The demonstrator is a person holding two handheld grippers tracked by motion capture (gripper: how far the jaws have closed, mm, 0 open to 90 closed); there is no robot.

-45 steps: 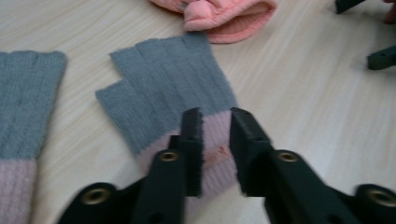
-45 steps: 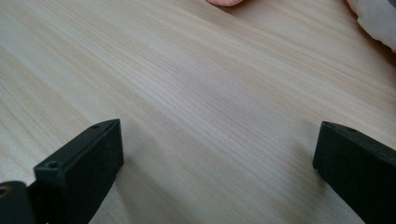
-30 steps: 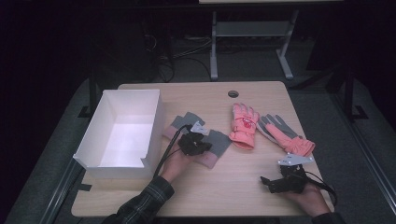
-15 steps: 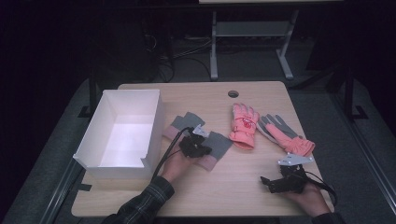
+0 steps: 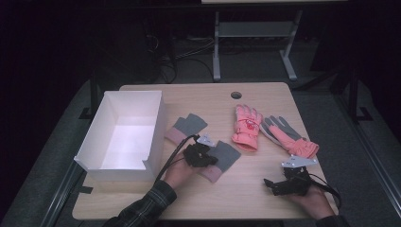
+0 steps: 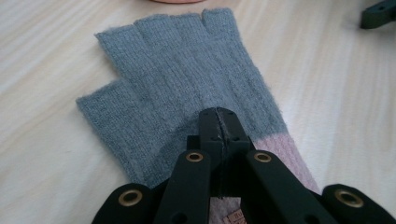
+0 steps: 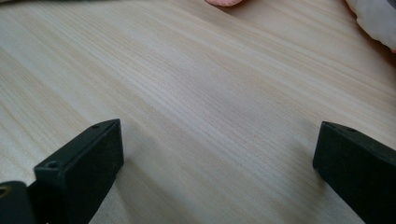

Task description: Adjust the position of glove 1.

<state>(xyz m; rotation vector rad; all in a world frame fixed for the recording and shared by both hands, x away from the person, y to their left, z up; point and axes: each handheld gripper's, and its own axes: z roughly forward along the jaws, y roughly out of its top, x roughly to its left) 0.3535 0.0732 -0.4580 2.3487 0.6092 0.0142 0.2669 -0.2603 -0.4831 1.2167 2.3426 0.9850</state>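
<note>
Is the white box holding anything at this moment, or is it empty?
Empty. In the high view the white box shows a bare white floor and walls; all four gloves lie out on the table.

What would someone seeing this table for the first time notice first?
Probably the white box, open and empty at the table's left, and the two coral-pink gloves lying right of centre. Next, the left gripper, jaws shut on the fabric of a grey fingerless glove near the table's middle, while the right gripper rests open above bare wood.
</note>
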